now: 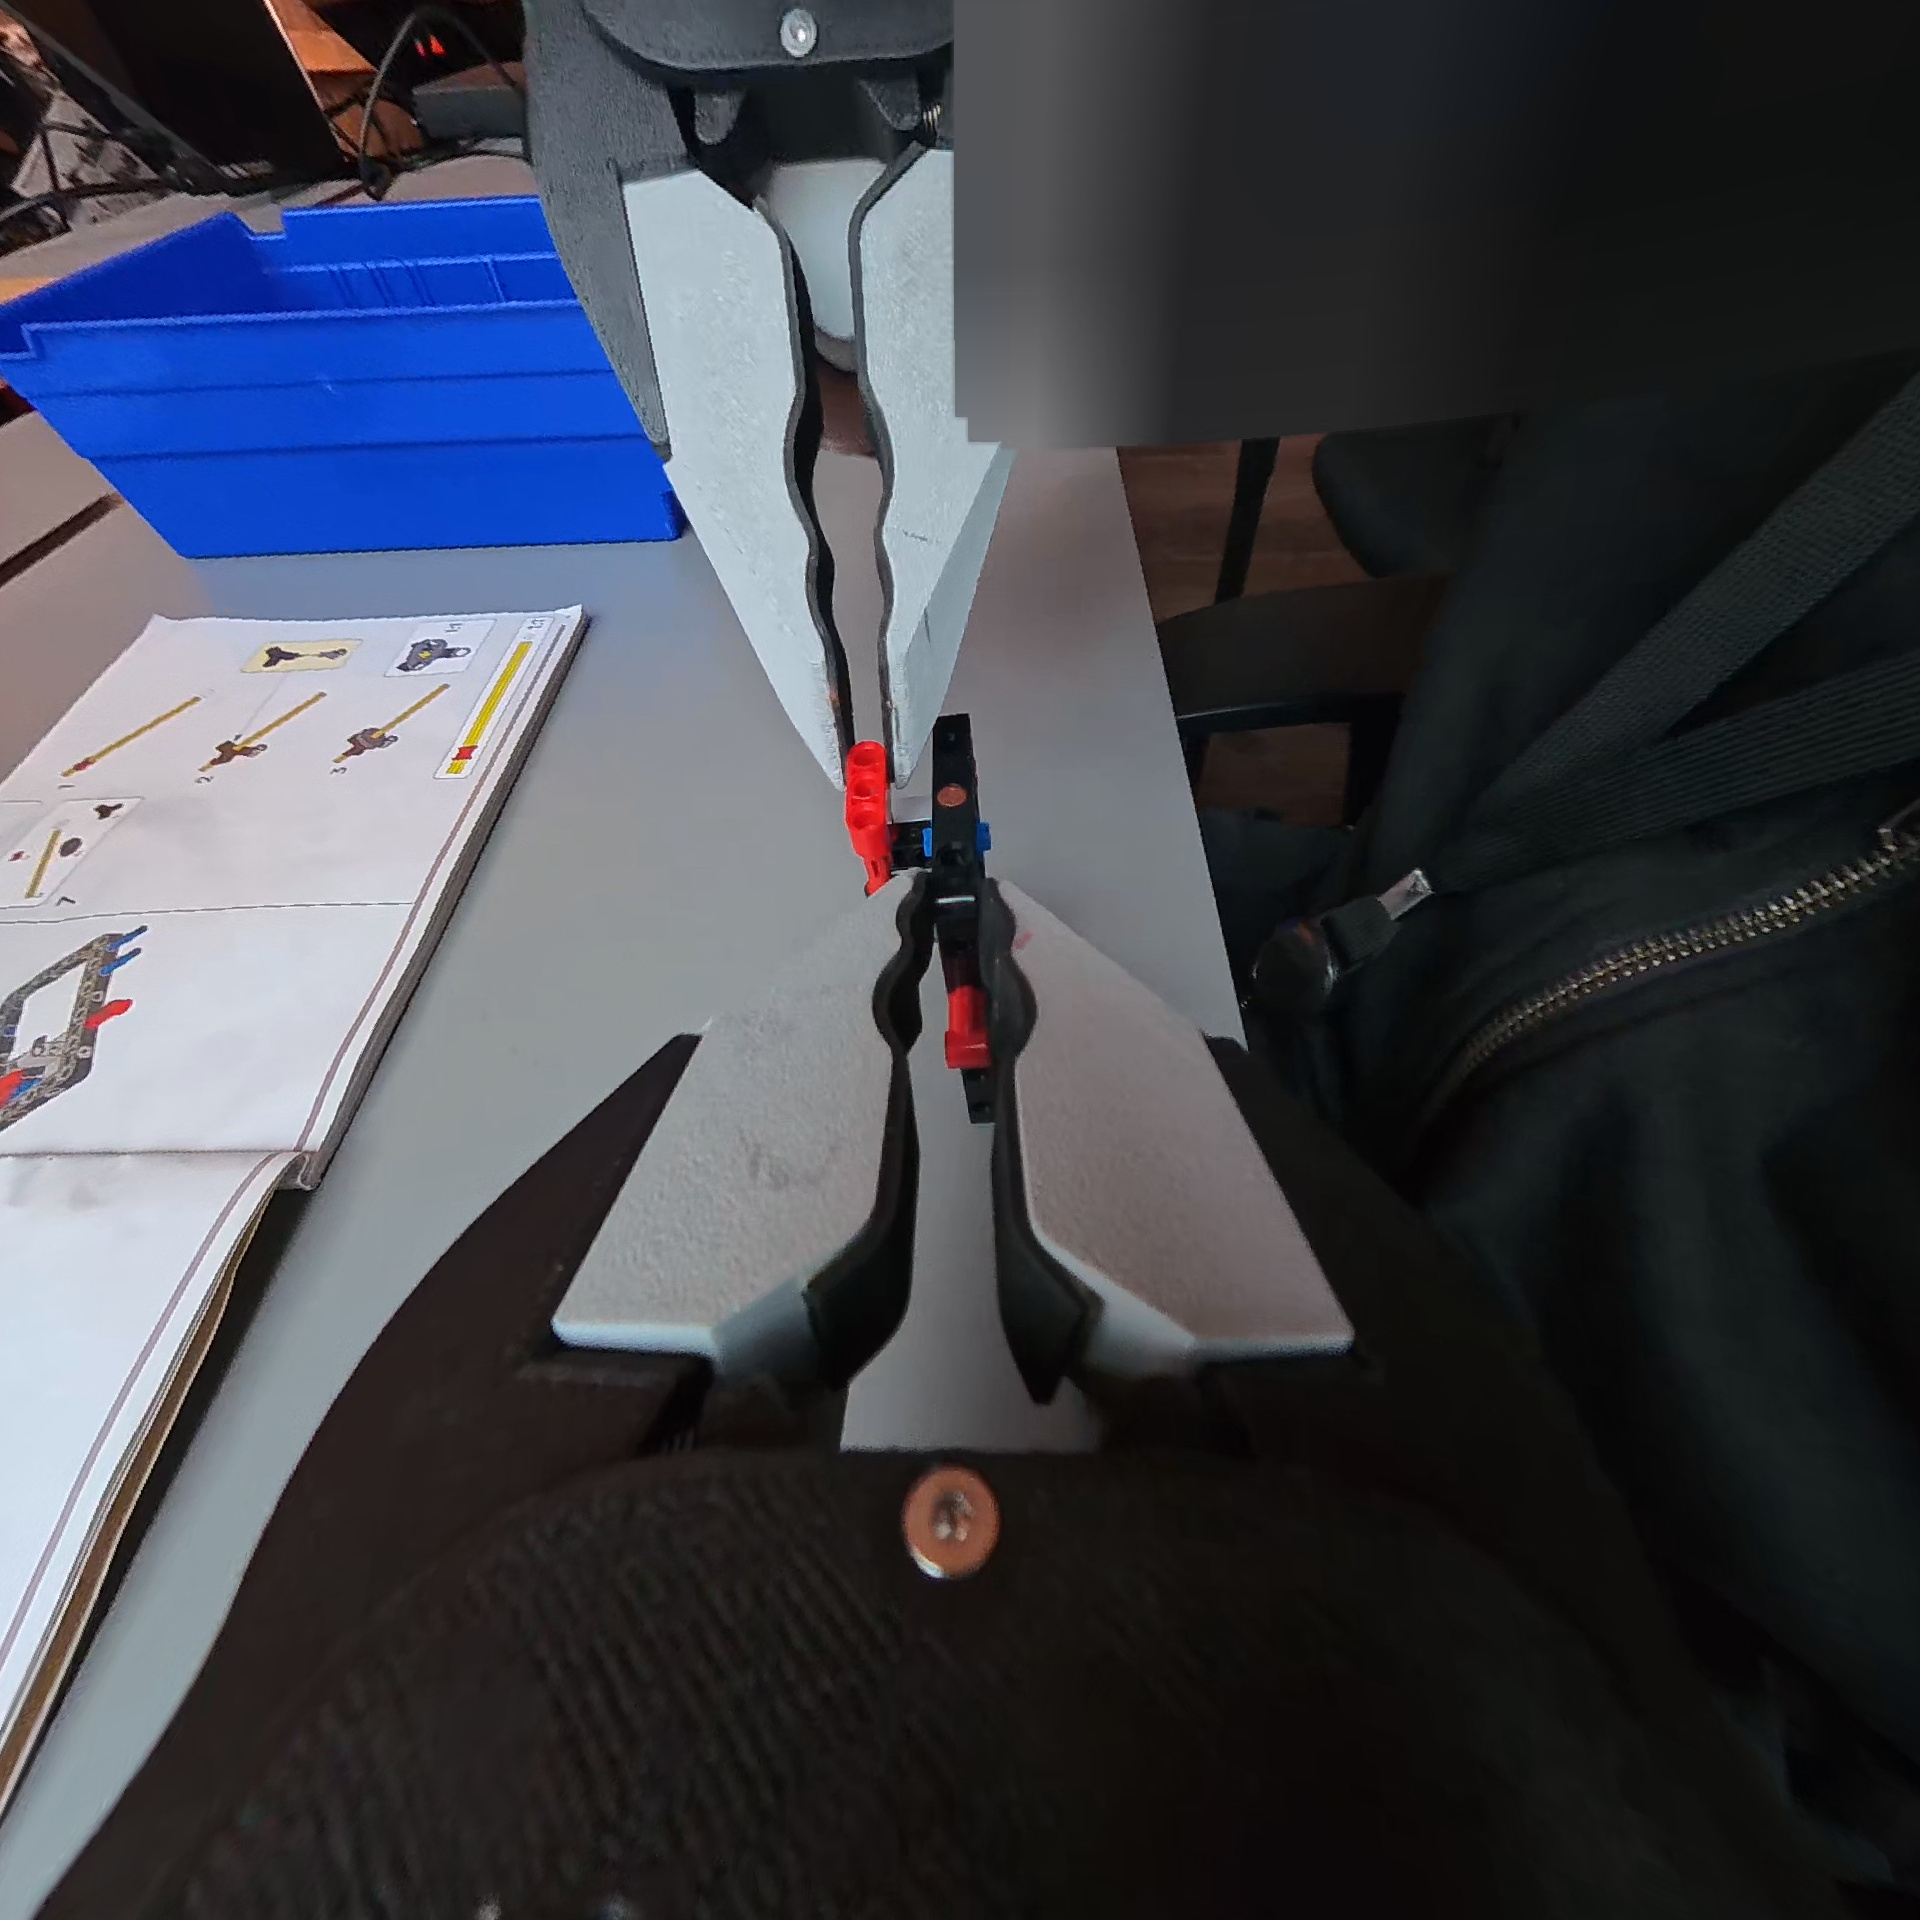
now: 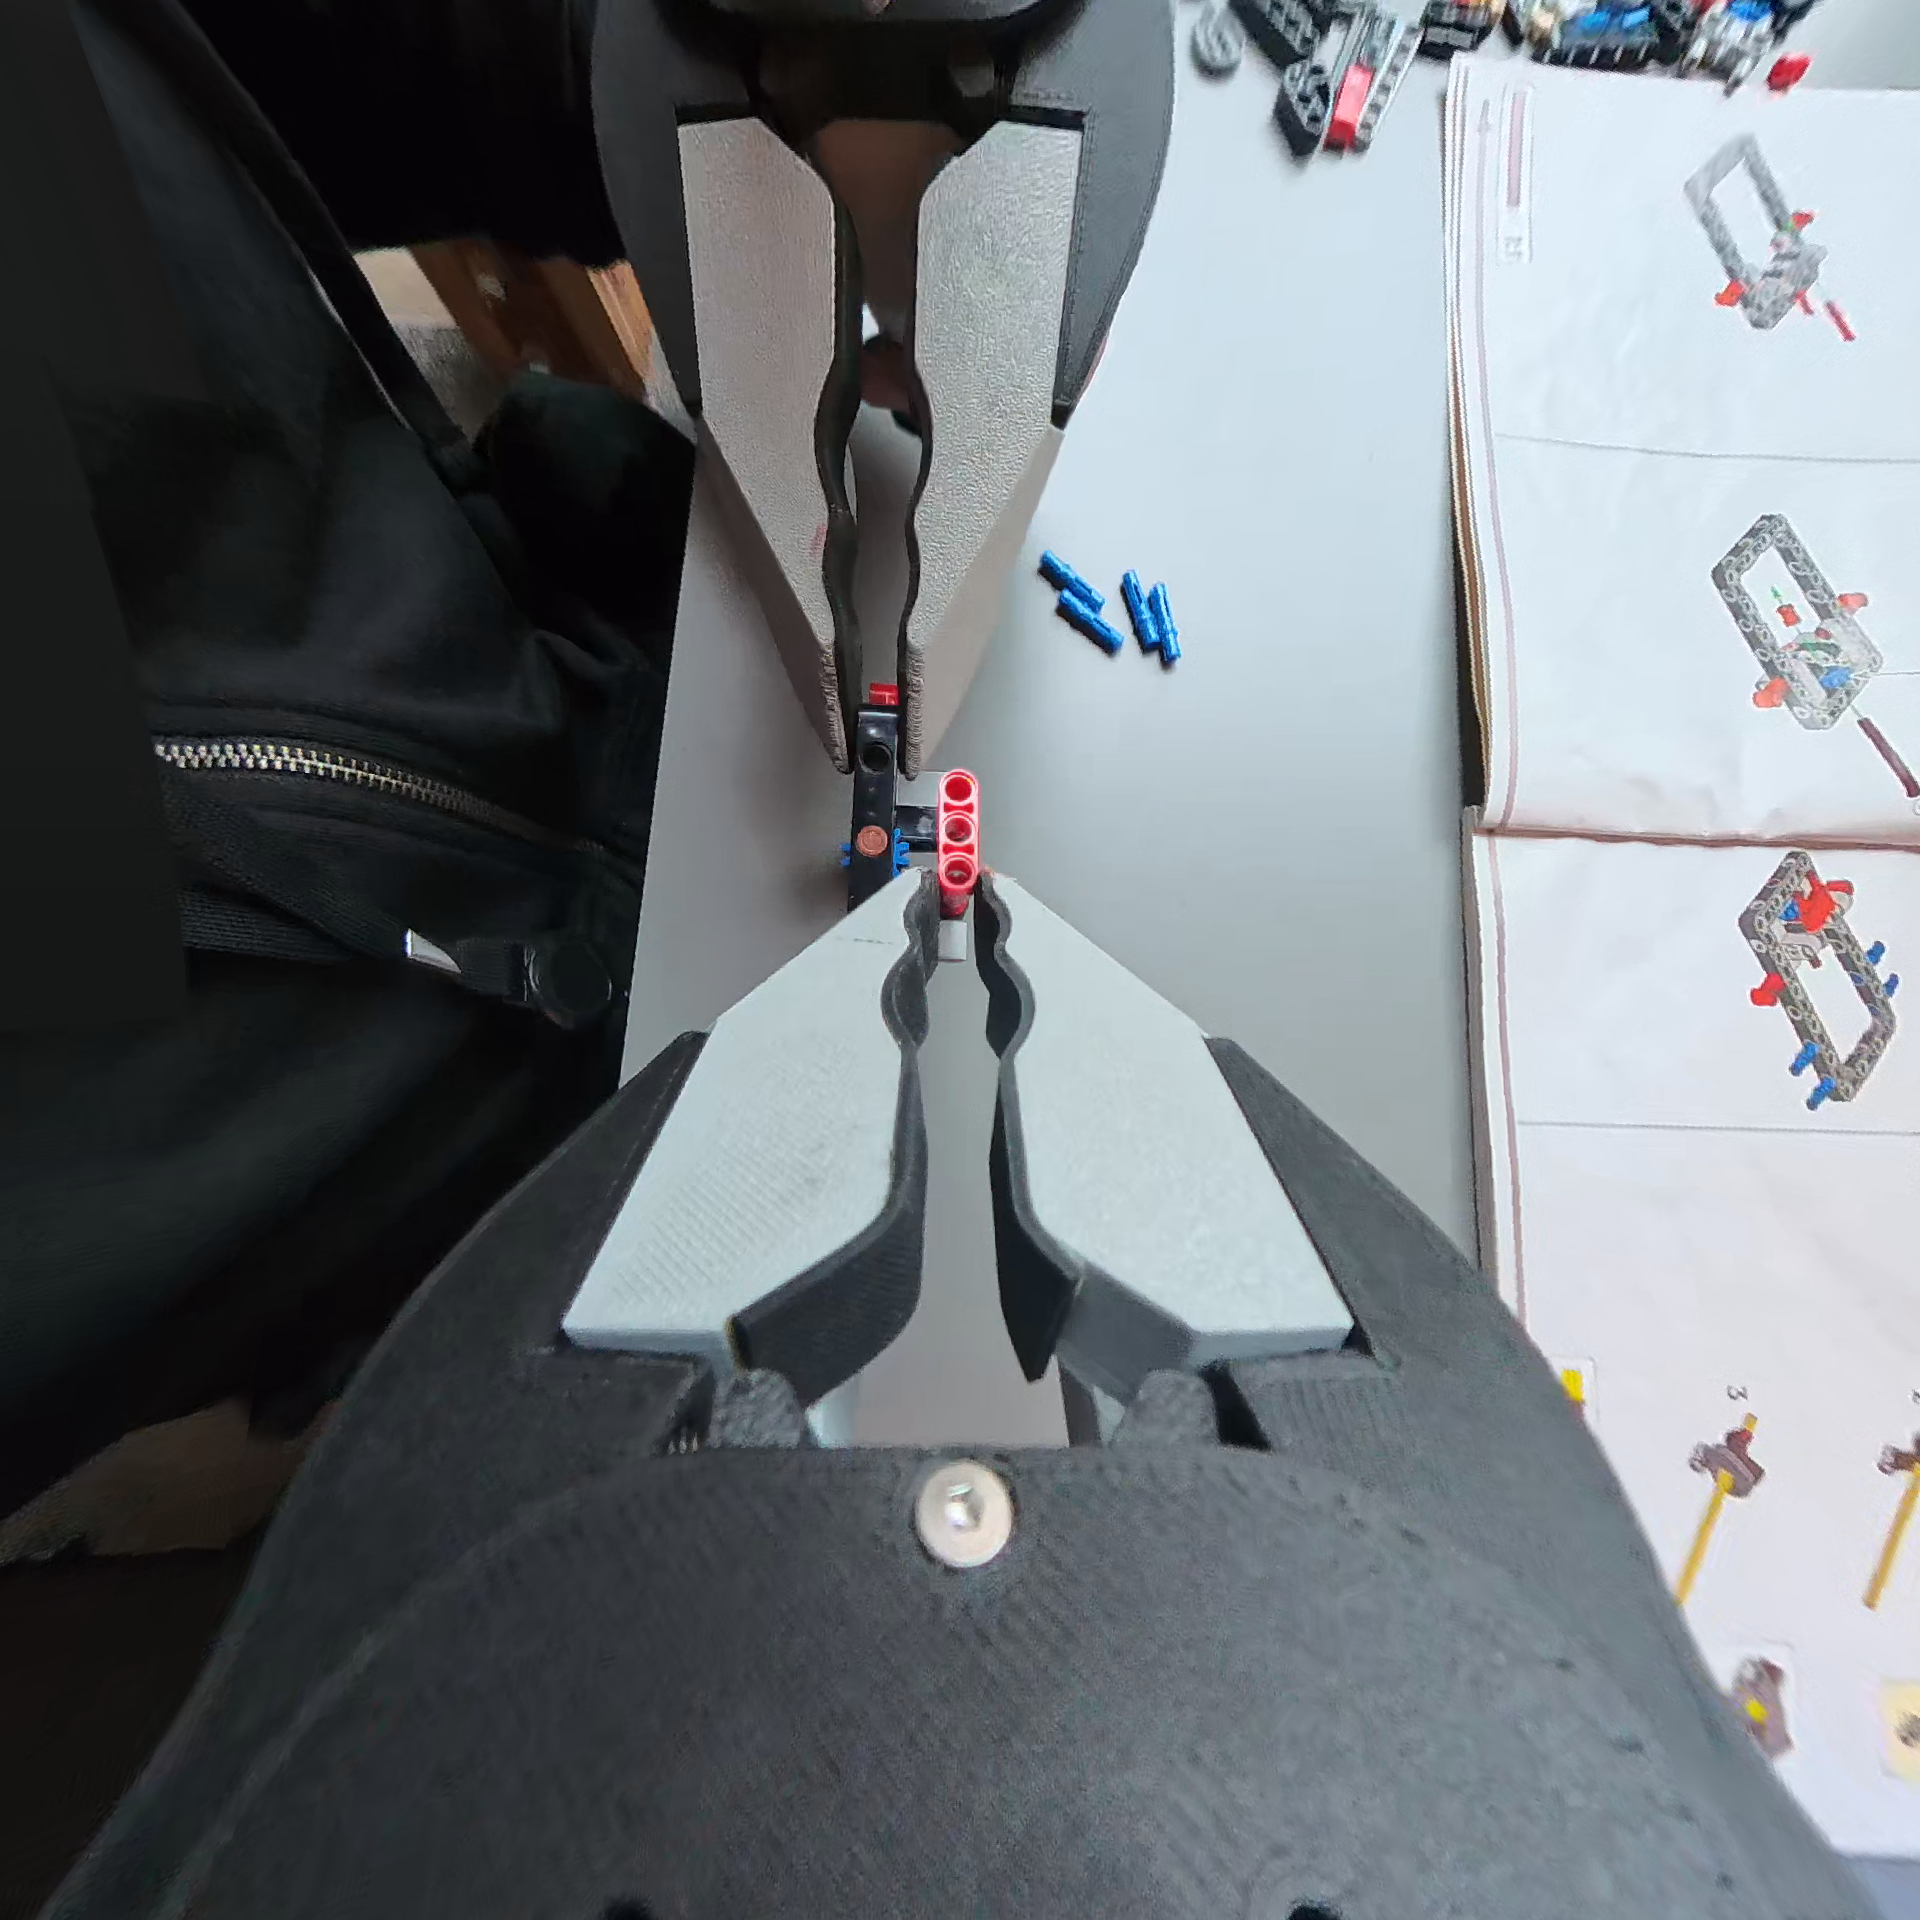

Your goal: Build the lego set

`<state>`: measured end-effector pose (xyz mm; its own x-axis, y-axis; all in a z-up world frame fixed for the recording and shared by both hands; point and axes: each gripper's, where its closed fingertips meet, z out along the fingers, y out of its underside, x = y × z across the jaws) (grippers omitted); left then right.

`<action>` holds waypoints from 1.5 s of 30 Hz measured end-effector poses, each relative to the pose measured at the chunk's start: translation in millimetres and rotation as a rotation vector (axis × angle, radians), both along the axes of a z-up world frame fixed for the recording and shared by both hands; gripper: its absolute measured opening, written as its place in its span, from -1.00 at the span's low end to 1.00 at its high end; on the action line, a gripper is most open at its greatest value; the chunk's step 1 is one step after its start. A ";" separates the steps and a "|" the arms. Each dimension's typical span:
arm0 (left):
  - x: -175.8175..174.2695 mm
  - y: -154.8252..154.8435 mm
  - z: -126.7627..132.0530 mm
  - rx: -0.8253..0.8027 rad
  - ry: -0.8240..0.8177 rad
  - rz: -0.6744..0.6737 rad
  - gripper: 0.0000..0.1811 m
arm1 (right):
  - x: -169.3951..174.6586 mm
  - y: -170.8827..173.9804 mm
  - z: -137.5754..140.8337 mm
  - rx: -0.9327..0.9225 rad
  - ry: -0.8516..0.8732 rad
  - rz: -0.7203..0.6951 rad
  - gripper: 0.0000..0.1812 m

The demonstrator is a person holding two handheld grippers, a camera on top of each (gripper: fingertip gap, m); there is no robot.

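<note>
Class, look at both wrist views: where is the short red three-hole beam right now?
The short red three-hole plastic beam is pinched in the right tongs, held above the grey table edge, beside the black beam.

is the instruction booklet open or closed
Open: the instruction booklet lies flat on the table, printed build steps facing up in both views.

Black beam (image 1: 954, 831) lower half buried between left jaws. Red beam (image 2: 957, 831) tail hidden inside right jaws. Instruction booklet (image 2: 1704, 727) cut off at right edge. Parts pile (image 2: 1455, 42) clipped by top edge, blurry, pieces indistinct. Blue bin (image 1: 343, 384) contents out of sight.
</note>
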<state>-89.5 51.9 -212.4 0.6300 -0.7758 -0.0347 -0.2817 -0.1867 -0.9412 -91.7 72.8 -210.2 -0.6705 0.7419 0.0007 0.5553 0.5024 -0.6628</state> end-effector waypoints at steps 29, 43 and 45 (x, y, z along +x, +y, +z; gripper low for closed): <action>4.1 -3.8 -0.7 -0.005 0.057 -0.062 -0.94 | 1.9 -0.2 15.6 -0.013 -0.238 0.000 -0.85; -1.3 -0.4 -0.4 -0.027 0.030 -0.044 -0.94 | 1.0 -1.7 -3.4 0.309 -0.449 0.058 -0.94; -2.3 -0.4 -0.2 -0.031 0.013 -0.040 -0.94 | -0.4 -1.1 -3.9 0.301 -0.409 0.062 -0.94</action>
<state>-91.8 51.5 -212.6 0.5984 -0.8010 -0.0183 -0.3014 -0.2039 -0.9314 -92.2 71.6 -214.1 -0.7034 0.7079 -0.0639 0.7021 0.6778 -0.2183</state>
